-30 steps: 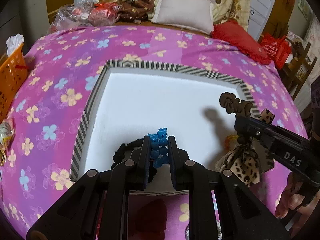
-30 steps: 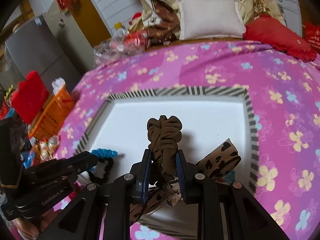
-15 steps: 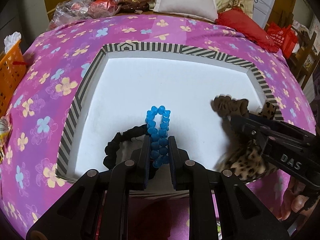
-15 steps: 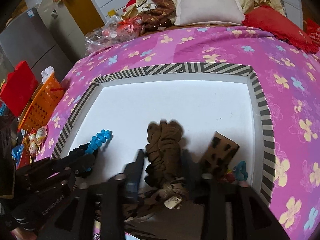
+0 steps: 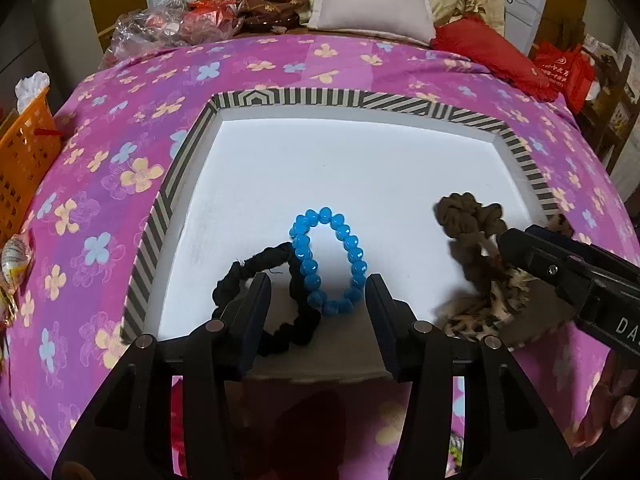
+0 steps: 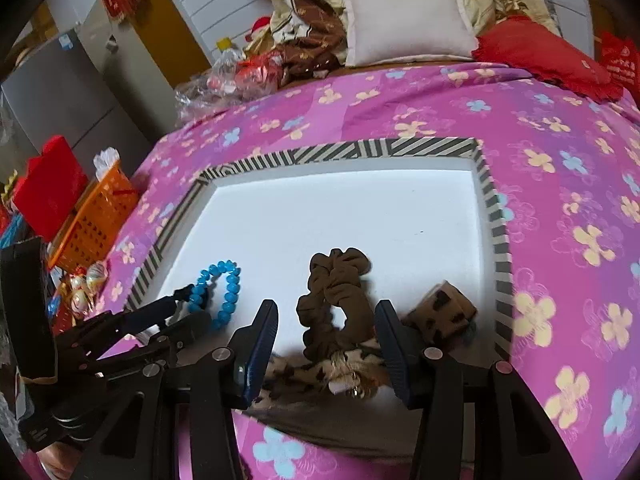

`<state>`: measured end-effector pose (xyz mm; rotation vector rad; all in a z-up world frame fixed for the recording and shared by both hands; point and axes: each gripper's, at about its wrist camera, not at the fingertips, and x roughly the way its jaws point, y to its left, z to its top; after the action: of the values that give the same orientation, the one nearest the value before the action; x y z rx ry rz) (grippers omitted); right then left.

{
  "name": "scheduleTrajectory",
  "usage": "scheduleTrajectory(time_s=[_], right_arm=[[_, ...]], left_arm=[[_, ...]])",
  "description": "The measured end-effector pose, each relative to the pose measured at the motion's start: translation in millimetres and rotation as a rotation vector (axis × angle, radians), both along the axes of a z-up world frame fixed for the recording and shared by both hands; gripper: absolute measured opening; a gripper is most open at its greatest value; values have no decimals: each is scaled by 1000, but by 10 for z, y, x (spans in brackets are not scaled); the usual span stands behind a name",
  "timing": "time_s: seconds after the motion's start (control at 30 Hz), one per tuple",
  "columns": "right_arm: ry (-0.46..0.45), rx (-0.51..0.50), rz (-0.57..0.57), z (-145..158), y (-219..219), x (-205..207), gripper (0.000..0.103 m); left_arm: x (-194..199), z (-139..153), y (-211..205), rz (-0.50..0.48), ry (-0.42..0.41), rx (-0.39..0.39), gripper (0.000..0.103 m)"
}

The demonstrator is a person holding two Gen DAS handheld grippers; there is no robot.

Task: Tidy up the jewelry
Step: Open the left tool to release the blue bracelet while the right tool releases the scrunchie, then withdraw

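Both grippers are standing open, left gripper [image 5: 316, 300] jaws just opening off the blue bracelet [image 5: 326, 258], right gripper [image 6: 326, 332] off the brown scrunchie [image 6: 336, 300], both lying in the striped tray [image 5: 192, 152]; nothing visibly left outside.

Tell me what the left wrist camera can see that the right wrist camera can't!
Only the left wrist view shows the black scrunchie looped beside the bracelet. Only the right wrist view shows the red box past the orange basket. Both show the striped tray, the blue bead bracelet, the brown scrunchie, the leopard scrunchie, and both grippers, left and right, open.
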<state>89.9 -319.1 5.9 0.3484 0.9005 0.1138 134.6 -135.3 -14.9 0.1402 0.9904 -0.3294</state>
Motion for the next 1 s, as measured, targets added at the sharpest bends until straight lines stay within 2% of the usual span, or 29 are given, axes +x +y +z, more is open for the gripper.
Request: scheduleTrajectory(time_s=[0.27, 0.37, 0.57, 0.8, 1.0], right_arm=[[-33, -24, -8, 187, 5, -381, 52], [-46, -26, -10, 232, 41, -570, 57], [-52, -39, 1, 286, 166, -901, 58], [-54, -72, 20, 319, 279, -1274, 59], [-33, -99, 35, 218, 346, -1542, 63]], left_arm=[[-273, 236, 113, 7, -37, -14, 53], [-450, 327, 176, 10, -56, -17, 55], [-811, 429, 284, 13, -83, -8, 55], [-1181, 451, 544, 50, -71, -40, 55], [-1492, 332, 791, 70, -50, -43, 55]])
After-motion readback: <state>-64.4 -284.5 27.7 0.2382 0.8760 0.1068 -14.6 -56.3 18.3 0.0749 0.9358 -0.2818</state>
